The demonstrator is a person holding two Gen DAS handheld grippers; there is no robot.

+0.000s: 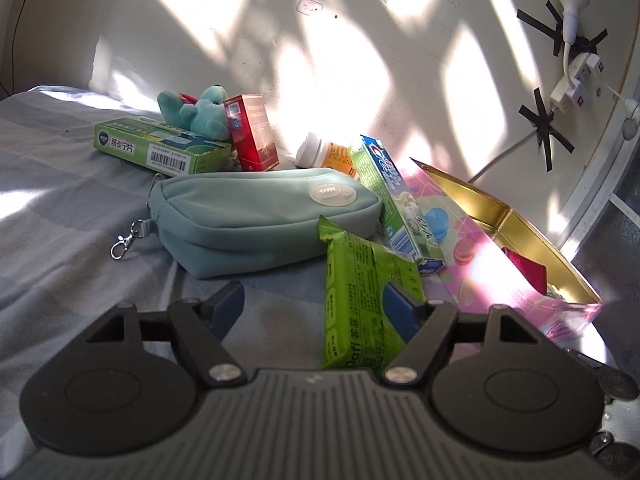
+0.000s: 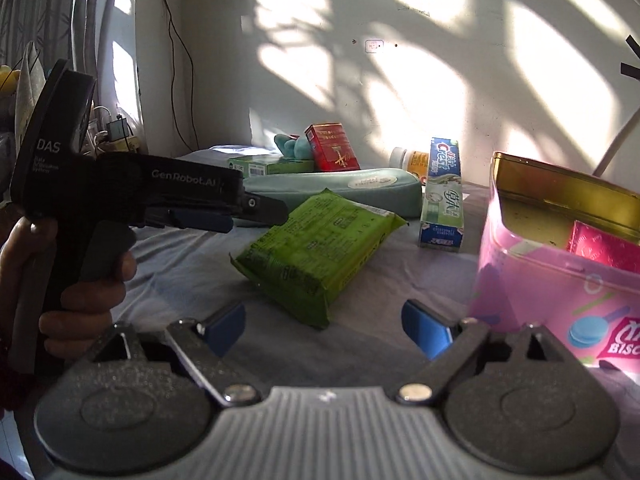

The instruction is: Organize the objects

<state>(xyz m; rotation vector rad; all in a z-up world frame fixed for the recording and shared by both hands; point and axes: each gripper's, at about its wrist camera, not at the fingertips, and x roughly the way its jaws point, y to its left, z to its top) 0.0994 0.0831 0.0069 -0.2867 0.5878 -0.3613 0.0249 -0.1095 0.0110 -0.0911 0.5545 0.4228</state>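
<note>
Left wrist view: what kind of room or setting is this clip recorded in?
Probably a bedroom at home: the items lie on a bed sheet against a sunlit wall, with a power strip taped to it, and household clutter like a toothpaste box.

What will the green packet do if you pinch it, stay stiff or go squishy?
The green packet looks like soft crinkled wrapper, so it would probably squish and bend. Its shiny film might slip between the fingers. It lies flat on the bedsheet, so it likely won't roll.

Sunlight dapples the far cream plaster wall; a grey checked cloth bedsheet covers the near bed.
</note>
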